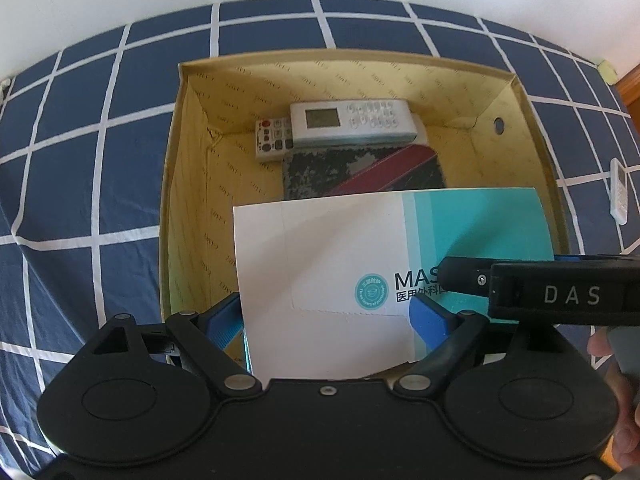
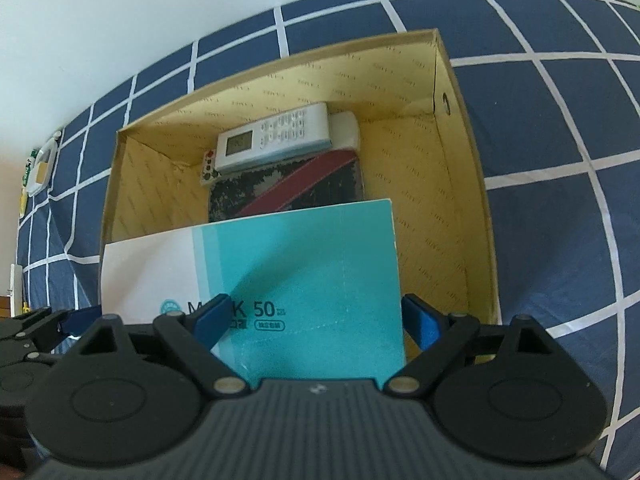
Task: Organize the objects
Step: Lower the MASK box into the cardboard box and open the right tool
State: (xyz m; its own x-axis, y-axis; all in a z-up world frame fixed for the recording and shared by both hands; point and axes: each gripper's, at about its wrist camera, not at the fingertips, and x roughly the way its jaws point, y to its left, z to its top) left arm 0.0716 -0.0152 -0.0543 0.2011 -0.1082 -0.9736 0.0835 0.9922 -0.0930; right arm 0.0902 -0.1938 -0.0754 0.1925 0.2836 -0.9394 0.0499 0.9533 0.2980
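A white and teal mask box (image 1: 320, 248) (image 2: 304, 256) hangs over the near part of an open cardboard box (image 1: 176, 160) (image 2: 476, 184). My left gripper (image 1: 326, 320) is shut on its white end, with blue pads at the box's left edge and on its face. My right gripper (image 2: 316, 320) is shut on the teal end. It also shows as a black bar (image 1: 560, 292) in the left wrist view. At the cardboard box's far end lie a white remote (image 1: 352, 120) (image 2: 276, 136), a smaller remote (image 1: 272, 140) (image 2: 210, 168) and a dark book with a red stripe (image 1: 320, 172) (image 2: 240, 196).
The cardboard box stands on a navy bedsheet with a white grid (image 1: 80, 140) (image 2: 560, 160). Another white remote (image 1: 619, 190) lies on the sheet to its right. A white object (image 2: 40, 164) sits at the bed's left edge. A person's hand (image 1: 616, 400) is at the lower right.
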